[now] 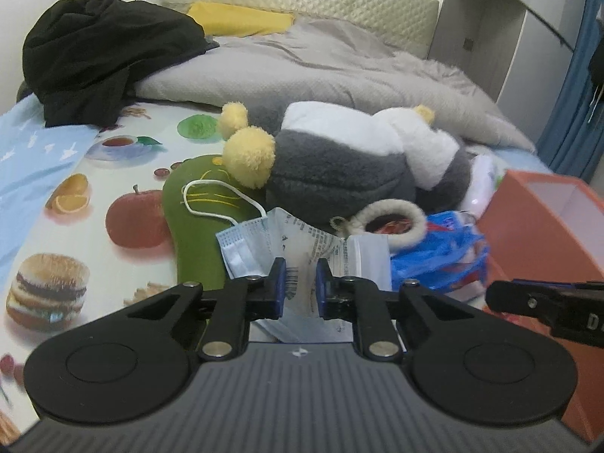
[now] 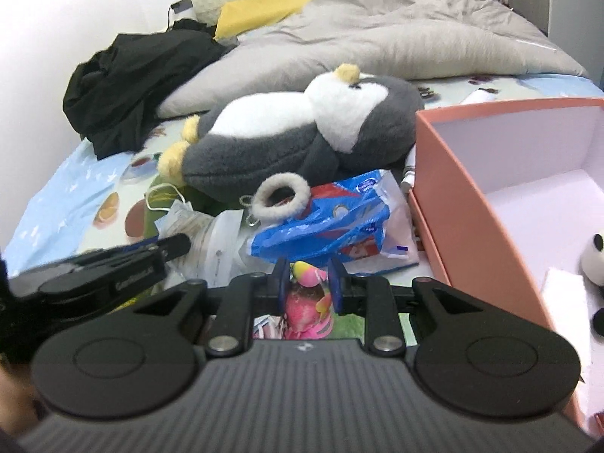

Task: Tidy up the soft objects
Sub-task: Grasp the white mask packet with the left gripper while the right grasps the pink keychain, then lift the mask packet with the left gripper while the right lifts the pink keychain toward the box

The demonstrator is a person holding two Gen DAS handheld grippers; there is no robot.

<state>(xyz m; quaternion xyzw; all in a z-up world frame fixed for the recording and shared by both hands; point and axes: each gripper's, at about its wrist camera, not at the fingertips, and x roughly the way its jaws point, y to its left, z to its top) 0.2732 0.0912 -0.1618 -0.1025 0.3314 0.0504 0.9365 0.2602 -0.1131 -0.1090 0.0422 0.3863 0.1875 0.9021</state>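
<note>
In the left wrist view my left gripper point(image 1: 300, 283) is shut on a crumpled white printed mask wrapper point(image 1: 302, 241), with a blue face mask point(image 1: 241, 241) hanging beside it over a green plush point(image 1: 196, 234). Low over the bed, just left of the salmon box point(image 2: 453, 173), my right gripper point(image 2: 307, 283) is shut on a small pink and yellow plush toy point(image 2: 305, 302). A big grey and white penguin plush point(image 2: 294, 139) lies behind both. A fluffy ring keychain point(image 2: 281, 196) rests on a blue plastic bag point(image 2: 332, 222). A small panda plush point(image 2: 594, 260) sits inside the box.
A heap of black clothes point(image 1: 94, 56) lies at the back left, with a grey duvet point(image 1: 321, 64) and a yellow pillow point(image 1: 241, 19) behind. The bed sheet point(image 1: 75, 196) is printed with food pictures. A wardrobe and a blue curtain point(image 1: 573, 94) stand to the right.
</note>
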